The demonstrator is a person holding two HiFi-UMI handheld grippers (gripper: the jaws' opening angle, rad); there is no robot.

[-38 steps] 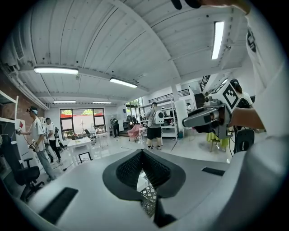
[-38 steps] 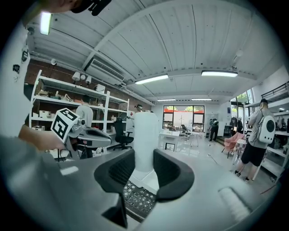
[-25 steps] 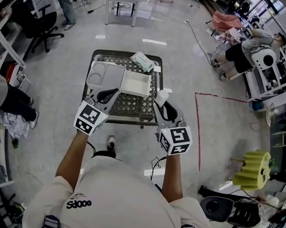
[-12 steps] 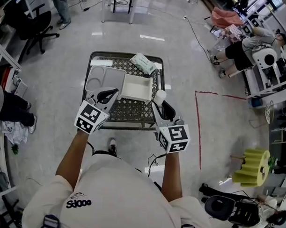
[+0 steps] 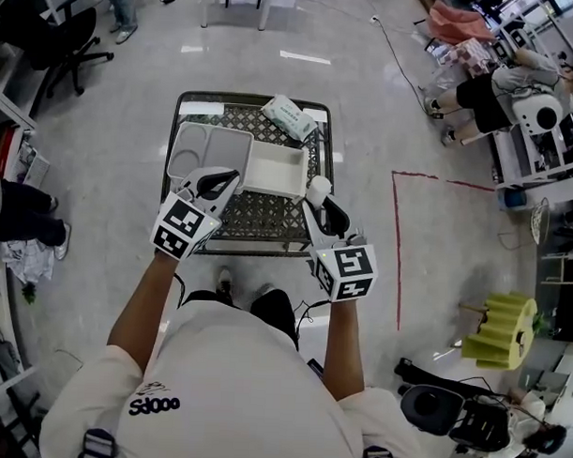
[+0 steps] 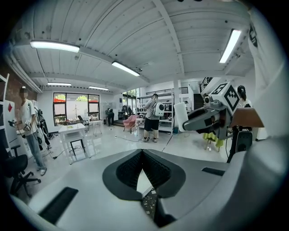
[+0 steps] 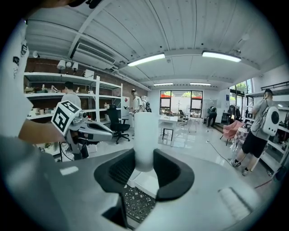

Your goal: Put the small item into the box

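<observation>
A small white cylinder stands upright between the jaws of my right gripper, which is shut on it above the near right part of a mesh-topped cart. In the right gripper view the cylinder rises from between the dark pads. The open white box lies on the cart just beyond and left of the cylinder. My left gripper hovers over the cart's near left, its jaws closed together on nothing, as the left gripper view shows.
A grey compartment tray lies left of the box, and a green-white packet sits at the cart's far edge. Red tape marks the floor to the right. People, chairs and shelves stand around the room's edges.
The cart has slid slightly in the head view as the camera moved. Both grippers keep their places over the cart's near side, and the right one still holds the cylinder.
</observation>
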